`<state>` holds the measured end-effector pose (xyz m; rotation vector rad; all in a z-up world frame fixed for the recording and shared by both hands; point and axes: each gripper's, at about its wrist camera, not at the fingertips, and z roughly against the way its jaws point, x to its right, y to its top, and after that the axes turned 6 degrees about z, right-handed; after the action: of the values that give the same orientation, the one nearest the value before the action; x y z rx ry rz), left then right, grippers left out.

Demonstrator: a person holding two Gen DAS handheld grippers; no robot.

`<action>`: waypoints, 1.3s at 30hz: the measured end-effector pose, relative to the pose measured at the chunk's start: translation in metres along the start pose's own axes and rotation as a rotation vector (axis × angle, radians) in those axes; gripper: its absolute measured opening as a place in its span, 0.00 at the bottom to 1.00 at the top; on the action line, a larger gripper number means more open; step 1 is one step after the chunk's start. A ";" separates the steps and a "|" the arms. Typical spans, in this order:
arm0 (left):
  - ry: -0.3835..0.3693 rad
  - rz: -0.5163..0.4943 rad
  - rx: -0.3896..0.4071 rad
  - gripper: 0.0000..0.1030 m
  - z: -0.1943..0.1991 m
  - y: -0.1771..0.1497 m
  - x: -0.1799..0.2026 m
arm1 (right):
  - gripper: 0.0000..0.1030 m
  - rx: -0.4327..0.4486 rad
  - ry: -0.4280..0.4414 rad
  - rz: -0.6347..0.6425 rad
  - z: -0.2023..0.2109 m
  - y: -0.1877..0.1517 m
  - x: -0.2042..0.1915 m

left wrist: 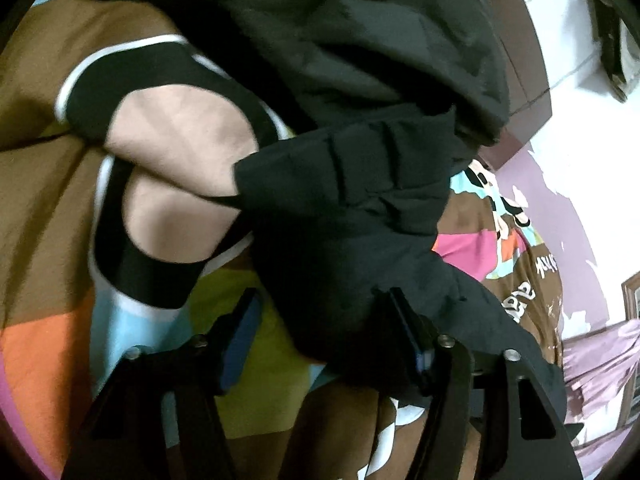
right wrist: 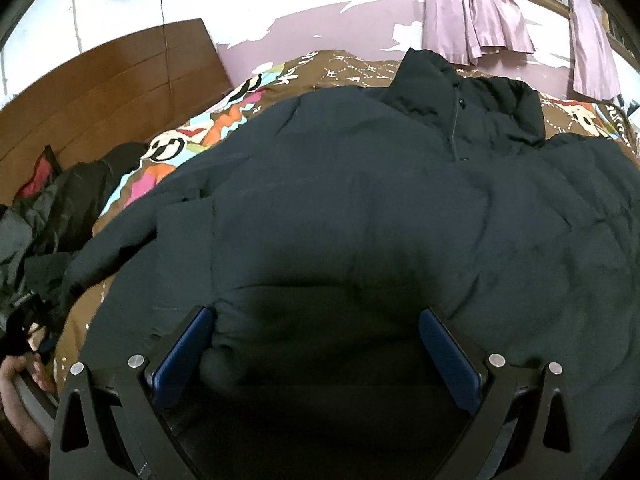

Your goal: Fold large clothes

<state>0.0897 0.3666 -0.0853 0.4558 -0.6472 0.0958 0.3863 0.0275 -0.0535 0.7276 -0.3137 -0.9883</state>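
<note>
In the left wrist view we see our left claw [left wrist: 320, 344] tilted down over the bed [left wrist: 48, 208], whose cover is a patchwork of brown, orange, green and pink. A fold of the black padded jacket [left wrist: 352, 208] hangs down between its blue pads [left wrist: 240, 344]; the cloth lies against the right-hand pad, while the left-hand pad stands clear of it, so the claw is released rather than clenched. Behind the cloth a person's bare knees [left wrist: 180, 148] show, with black white-edged shorts [left wrist: 132, 76] above them. In the right wrist view the same jacket [right wrist: 360, 200] lies spread across the bed [right wrist: 352, 68], collar [right wrist: 460, 92] toward the far wall and one sleeve [right wrist: 132, 232] reaching out to the left. Our right claw [right wrist: 316, 344] is lowered over the near hem, blue pads wide apart with a puffed roll of the fabric between them; the roll touches the left pad, but the jaws are not pressed shut on it. A wooden headboard [right wrist: 100, 92] and mauve curtains [right wrist: 480, 20] stand beyond, and a hand [right wrist: 20, 392] shows at the lower left edge.
</note>
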 end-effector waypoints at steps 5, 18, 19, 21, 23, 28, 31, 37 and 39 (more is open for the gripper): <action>0.016 -0.087 0.038 0.06 0.002 -0.004 0.013 | 1.00 0.014 0.011 -0.008 0.000 -0.004 0.003; -0.153 -0.456 0.230 0.02 0.068 -0.062 0.090 | 1.00 -0.013 0.033 -0.081 0.044 -0.006 0.018; -0.212 -0.505 0.242 0.02 0.078 -0.070 0.099 | 1.00 -0.007 0.030 -0.082 0.049 -0.008 0.021; -0.309 -0.581 0.263 0.02 0.093 -0.082 0.114 | 1.00 0.008 0.025 -0.095 0.060 -0.011 0.031; -0.437 -0.672 0.270 0.02 0.112 -0.096 0.130 | 1.00 0.030 0.018 -0.116 0.071 -0.015 0.044; -0.691 -0.875 0.167 0.02 0.147 -0.133 0.160 | 1.00 0.093 0.047 -0.213 0.093 -0.021 0.079; -0.803 -0.999 0.070 0.02 0.160 -0.165 0.173 | 1.00 0.126 0.078 -0.265 0.105 -0.022 0.097; -0.841 -1.033 -0.264 0.02 0.142 -0.225 0.179 | 1.00 0.265 0.243 -0.388 0.140 -0.033 0.128; -0.826 -1.076 -0.330 0.02 0.132 -0.242 0.181 | 1.00 0.307 0.310 -0.396 0.151 -0.032 0.129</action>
<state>0.2147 0.0817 0.0249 0.4641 -1.1138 -1.2597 0.3509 -0.1544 0.0237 1.2406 -0.0467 -1.1922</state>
